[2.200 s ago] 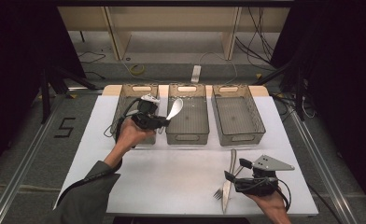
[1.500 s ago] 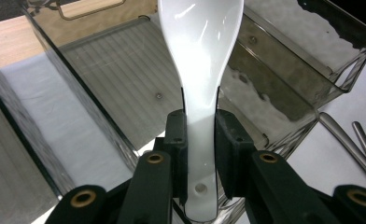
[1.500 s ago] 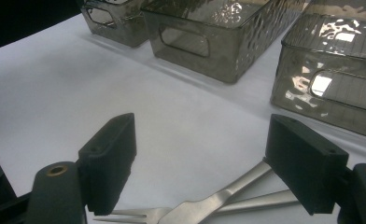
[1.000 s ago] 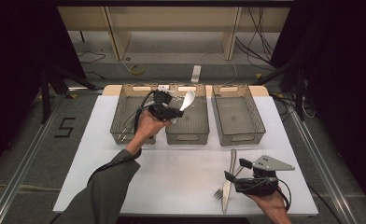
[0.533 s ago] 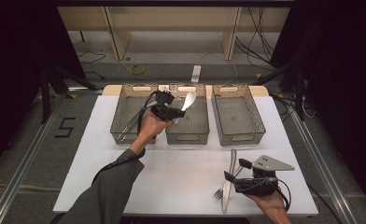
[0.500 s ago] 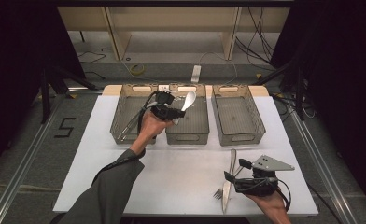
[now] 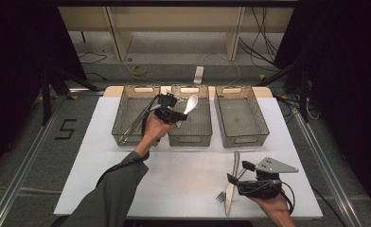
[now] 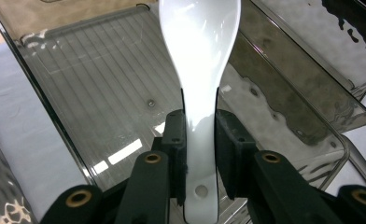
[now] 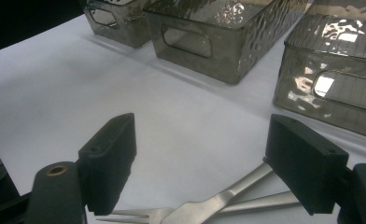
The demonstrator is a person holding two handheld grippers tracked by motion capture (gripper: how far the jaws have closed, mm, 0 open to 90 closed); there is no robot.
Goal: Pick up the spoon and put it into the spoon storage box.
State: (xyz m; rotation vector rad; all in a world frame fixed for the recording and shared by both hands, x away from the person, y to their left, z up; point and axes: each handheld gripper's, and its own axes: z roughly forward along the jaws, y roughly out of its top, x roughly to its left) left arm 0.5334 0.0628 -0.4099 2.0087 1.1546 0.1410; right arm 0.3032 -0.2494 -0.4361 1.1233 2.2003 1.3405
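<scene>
Left gripper (image 8: 200,135): jaws pinched on the handle of a white spoon (image 8: 200,60), one pad on each side, with the bowl pointing away from the hand. In the high view the left gripper (image 7: 170,111) holds the spoon (image 7: 190,103) above the middle bin (image 7: 189,137) of three smoked-plastic bins set in a row at the far side of the table (image 7: 79,156). The left gripper view shows the ribbed floor of that middle bin (image 8: 102,107) directly beneath the spoon; the spoon appears clear of the floor and walls.

Left bin (image 7: 127,118): holds long metal utensils lying lengthwise. Right bin (image 7: 240,118): nothing visible inside.

Right gripper (image 9: 209,163): jaws spread wide, holding nothing. It rests low at the near right of the table in the high view (image 7: 238,172), beside a fork (image 9: 172,213) and what looks like a knife (image 7: 231,189), which lie together on the white surface.

Assessment: the step in hand is sorting cutlery into bins, with the spoon at the point of delivery. The next move calls for lowering the spoon into the middle bin, then parting the jaws. Releasing from height risks a bounce on hard plastic. The right gripper is placed to take the fork afterwards; its flat lie will need a low, level approach.
</scene>
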